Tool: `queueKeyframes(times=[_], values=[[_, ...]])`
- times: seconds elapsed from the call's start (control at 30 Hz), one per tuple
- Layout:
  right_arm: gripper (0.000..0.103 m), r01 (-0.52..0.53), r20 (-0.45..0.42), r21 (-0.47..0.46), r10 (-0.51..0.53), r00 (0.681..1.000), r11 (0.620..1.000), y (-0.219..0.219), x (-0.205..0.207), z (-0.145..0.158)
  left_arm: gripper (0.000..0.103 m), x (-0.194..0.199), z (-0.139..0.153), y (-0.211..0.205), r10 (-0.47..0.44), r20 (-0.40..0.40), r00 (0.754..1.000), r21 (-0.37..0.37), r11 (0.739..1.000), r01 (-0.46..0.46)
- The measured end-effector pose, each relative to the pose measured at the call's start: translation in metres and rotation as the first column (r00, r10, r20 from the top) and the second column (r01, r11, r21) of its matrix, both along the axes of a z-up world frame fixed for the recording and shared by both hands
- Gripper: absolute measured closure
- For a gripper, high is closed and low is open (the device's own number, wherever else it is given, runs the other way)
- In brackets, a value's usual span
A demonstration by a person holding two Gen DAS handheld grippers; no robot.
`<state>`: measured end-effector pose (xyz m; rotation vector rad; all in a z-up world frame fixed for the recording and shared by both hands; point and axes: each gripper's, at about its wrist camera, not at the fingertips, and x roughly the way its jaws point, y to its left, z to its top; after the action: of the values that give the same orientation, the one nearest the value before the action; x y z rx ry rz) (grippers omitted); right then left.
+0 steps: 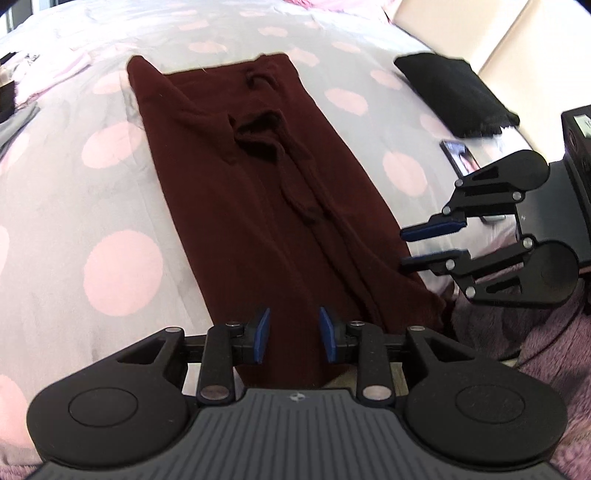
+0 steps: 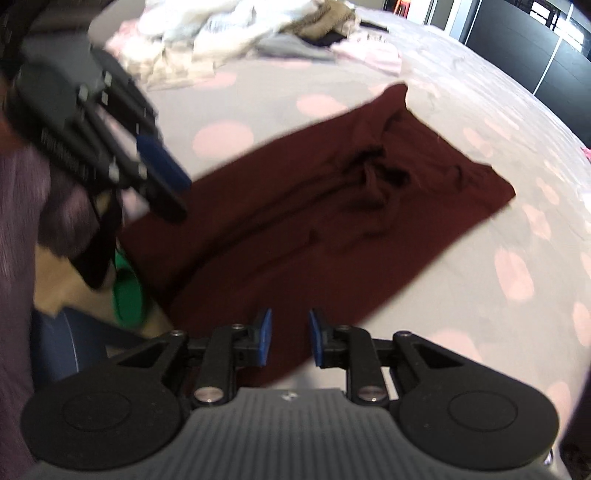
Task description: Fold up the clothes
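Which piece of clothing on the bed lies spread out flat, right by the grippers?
The dark red garment; the black one lies off to the side.

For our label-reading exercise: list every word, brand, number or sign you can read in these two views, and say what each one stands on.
No text can be read.
White label on the black box at the right edge: cut off and blurred.
Small emblem on the left gripper body: a mark, no letters.
Small card on the bedspread: picture only, too small.

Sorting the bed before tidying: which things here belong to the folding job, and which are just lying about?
Job: maroon garment, left gripper, right gripper.

Lying about: black cloth, clothes pile, green object, phone.
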<state>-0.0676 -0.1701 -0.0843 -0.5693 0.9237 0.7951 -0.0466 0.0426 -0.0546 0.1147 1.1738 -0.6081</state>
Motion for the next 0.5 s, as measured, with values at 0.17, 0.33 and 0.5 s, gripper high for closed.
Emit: queueKeyframes(times=[0.17,0.33,0.5], values=[[0.076,-0.107,-0.014,-0.060,0.107,0.994,0.992,0.017,-0.027,-0.017,0.076,-0.009,-0.002,-0.015,-0.097,-0.009,0.995,0.035,0.995,0.098],[0.067,-0.247,-0.058,-0.055,0.244,0.968,0.967,0.030,-0.051,-0.016,0.076,-0.014,-0.001,-0.020,-0.141,-0.021,0.990,0.059,0.988,0.142],[0.086,-0.333,-0.109,-0.006,0.330,0.938,0.943,0.030,-0.063,-0.011,0.076,-0.016,0.006,-0.025,-0.223,-0.033,0.974,0.056,0.973,0.224]])
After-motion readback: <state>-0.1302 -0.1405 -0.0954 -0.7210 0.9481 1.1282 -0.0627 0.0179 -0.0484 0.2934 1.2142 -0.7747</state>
